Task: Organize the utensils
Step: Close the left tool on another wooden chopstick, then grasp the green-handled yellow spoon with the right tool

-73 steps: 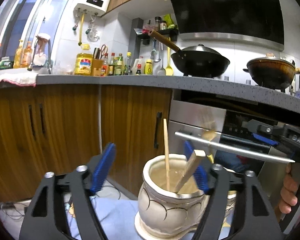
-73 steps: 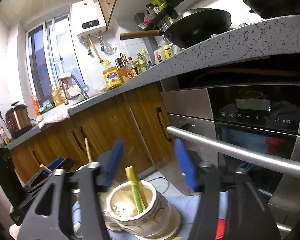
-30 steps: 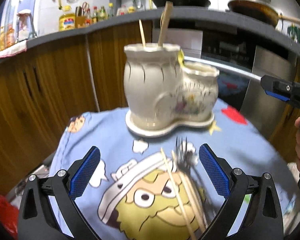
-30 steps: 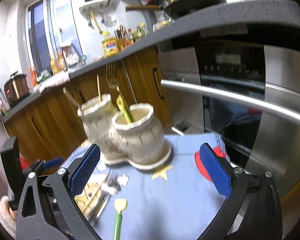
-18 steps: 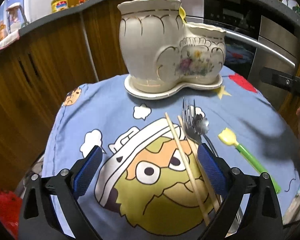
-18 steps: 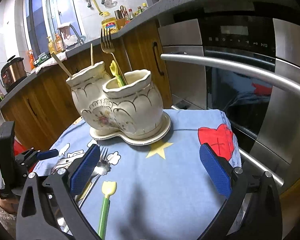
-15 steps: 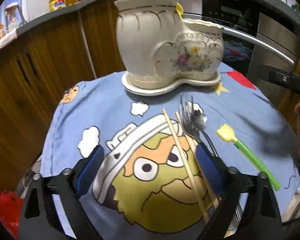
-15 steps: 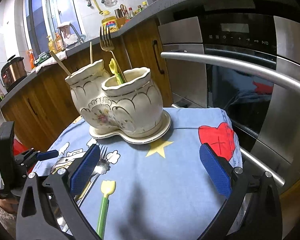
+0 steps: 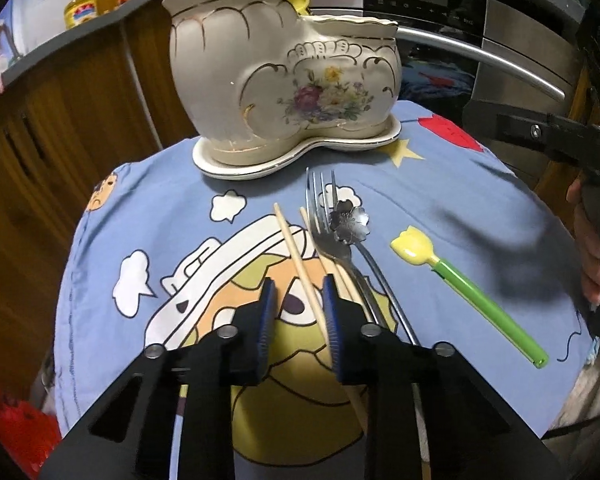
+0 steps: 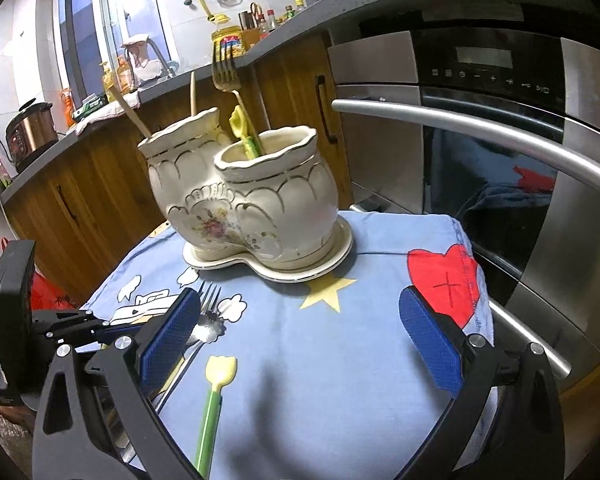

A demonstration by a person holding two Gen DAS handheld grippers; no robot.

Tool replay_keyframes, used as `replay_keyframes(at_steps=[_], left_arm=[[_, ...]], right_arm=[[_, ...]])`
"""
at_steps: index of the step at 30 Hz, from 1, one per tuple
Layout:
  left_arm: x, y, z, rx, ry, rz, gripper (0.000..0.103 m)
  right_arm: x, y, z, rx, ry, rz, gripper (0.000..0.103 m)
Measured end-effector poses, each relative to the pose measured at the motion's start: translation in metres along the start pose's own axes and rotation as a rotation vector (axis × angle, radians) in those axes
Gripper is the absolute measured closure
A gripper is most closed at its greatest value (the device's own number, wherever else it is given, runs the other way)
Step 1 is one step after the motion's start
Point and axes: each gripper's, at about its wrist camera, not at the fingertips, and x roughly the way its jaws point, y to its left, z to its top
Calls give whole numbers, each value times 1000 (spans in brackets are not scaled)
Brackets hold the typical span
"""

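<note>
A white two-pot ceramic holder stands on the blue cartoon cloth, with chopsticks, a fork and a yellow-green spoon in it. On the cloth lie two wooden chopsticks, a metal fork, a flower-headed spoon and a green spoon with a yellow head. My left gripper is low over the cloth, its jaws narrowed around one chopstick with small gaps still showing. My right gripper is wide open and empty, above the cloth in front of the holder.
A steel oven with a long bar handle stands right behind the table. Wooden cabinets and a counter with bottles lie beyond. The cloth's edges drop off on all sides.
My left gripper has dropped from above the holder to the cloth, and its jaws have narrowed from wide open around a chopstick. The right gripper has lowered and stays open.
</note>
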Motion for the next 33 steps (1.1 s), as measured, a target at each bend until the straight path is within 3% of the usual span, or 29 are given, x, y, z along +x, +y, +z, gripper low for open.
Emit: replay_keyframes(at_steps=[3, 12, 15, 17, 20, 24, 33], left_arm=[[-1, 3, -1, -4, -4, 6, 95], [-10, 24, 2, -89, -40, -43, 98], [-14, 27, 4, -103, -59, -44, 98], [-15, 27, 4, -101, -59, -48, 98], [-17, 29, 4, -105, -63, -50, 98], [-17, 31, 4, -111, -66, -54, 98], [-18, 31, 5, -109, -73, -61, 98]], right_arm=[[1, 6, -1, -27, 9, 13, 5], [10, 33, -8, -119, 77, 78, 5], [25, 49, -8, -180, 119, 68, 18], [36, 53, -6, -183, 149, 69, 38], [48, 57, -5, -182, 187, 63, 55], [64, 60, -3, -186, 239, 74, 60], [74, 68, 2, -207, 259, 59, 68]])
